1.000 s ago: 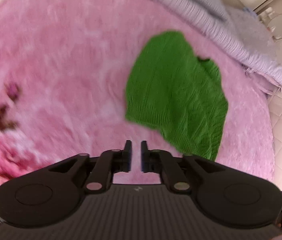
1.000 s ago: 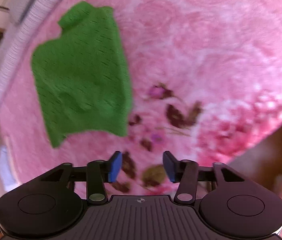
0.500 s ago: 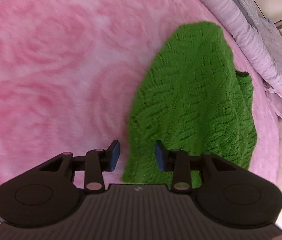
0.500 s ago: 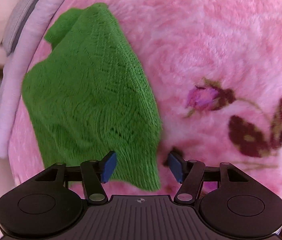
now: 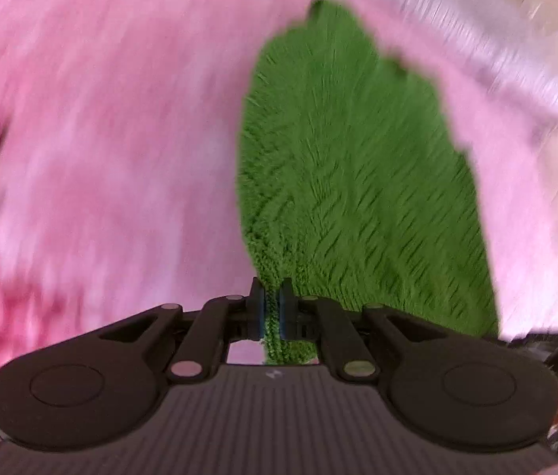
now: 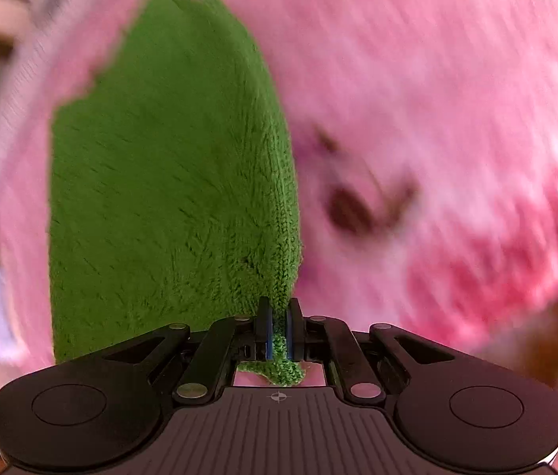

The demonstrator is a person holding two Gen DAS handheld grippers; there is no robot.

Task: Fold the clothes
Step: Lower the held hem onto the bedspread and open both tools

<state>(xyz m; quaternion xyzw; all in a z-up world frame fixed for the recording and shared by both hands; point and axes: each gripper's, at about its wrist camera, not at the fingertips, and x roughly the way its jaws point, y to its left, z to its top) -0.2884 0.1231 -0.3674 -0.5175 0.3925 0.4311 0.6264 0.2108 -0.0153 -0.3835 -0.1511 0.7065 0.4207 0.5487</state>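
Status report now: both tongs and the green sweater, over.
Left tongs shut on green sweater corner. Right tongs shut on the other near corner. Nothing in the way on pink blanket.

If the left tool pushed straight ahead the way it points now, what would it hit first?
Most likely the green sweater it already pinches; the left tool points along that knit, with pink blanket beyond. Blur leaves depth unclear.

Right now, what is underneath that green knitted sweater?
The green knitted sweater lies on a fluffy pink blanket printed with dark flowers, which shows all around it. The left gripper and right gripper each pinch a near corner. Whatever the sweater covers stays hidden.
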